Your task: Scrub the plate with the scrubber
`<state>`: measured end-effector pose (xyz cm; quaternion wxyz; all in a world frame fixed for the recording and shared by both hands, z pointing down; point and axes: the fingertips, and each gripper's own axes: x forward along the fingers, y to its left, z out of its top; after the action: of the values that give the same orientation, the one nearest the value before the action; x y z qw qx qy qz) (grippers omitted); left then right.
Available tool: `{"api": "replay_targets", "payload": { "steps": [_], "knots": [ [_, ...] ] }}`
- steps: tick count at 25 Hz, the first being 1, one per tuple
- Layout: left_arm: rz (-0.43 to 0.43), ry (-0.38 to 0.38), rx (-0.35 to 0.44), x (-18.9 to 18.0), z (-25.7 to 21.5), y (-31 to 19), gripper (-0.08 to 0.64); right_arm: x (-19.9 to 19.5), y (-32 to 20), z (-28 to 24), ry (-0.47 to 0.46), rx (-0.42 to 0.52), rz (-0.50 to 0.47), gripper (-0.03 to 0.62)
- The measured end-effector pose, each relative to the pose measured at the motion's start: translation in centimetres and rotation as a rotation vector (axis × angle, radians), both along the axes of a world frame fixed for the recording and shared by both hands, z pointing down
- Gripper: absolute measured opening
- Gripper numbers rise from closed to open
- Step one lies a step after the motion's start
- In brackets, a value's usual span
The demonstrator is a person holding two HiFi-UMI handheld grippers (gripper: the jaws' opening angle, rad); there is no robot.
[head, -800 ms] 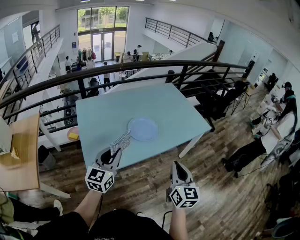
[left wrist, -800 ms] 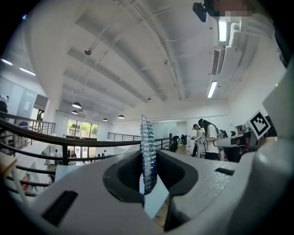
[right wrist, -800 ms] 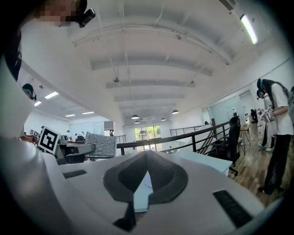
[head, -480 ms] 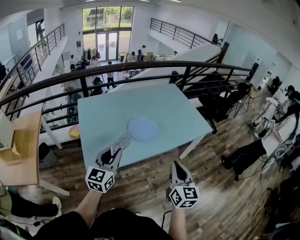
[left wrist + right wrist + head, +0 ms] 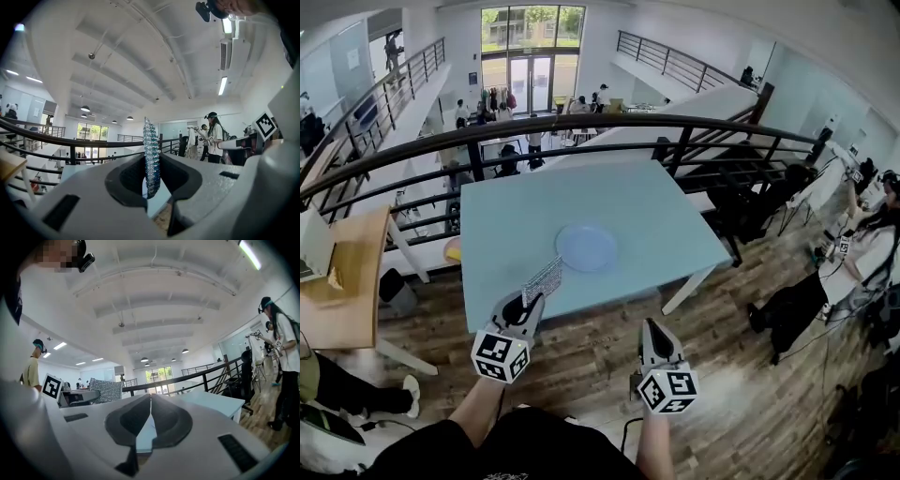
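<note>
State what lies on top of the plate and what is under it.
Nothing lies on the plate; its top looks bare. Under it is the light-blue table, whose surface there is hidden by the plate.

— How is the surface (image 5: 516,234) seen from the head?
— From high above, steeply downward.
— And from the left claw (image 5: 530,300) and right claw (image 5: 651,328)?
— Low, along the jaws; surface and railing (image 5: 581,127) are shared.
</note>
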<state>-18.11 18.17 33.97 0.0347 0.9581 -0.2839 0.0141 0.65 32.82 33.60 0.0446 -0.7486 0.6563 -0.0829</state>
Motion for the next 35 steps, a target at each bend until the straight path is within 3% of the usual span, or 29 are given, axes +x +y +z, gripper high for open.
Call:
{"api": "replay_targets", "payload": {
  "steps": [8, 17, 24, 35],
  "knots": [
    [-0.014, -0.024, -0.007, 1.2, 1.1, 2.2, 0.086, 1.8, 1.4, 1.7, -0.036, -0.016, -0.025, 0.008],
    [-0.037, -0.034, -0.025, 2.2, 2.1, 0.5, 0.086, 3.0, -1.0, 2.3, -0.043, -0.029, -0.053, 0.008],
    [-0.025, -0.038, -0.049, 4.0, 3.8, -4.2, 0.086, 4.4, -5.4, 3.4, -0.045, -0.059, -0.042, 0.008],
    [0.018, -0.046, -0.086, 7.3, 4.7, -15.1, 0.086, 6.4, -16.7, 3.5, -0.039, -0.092, -0.032, 0.008]
  ]
}}
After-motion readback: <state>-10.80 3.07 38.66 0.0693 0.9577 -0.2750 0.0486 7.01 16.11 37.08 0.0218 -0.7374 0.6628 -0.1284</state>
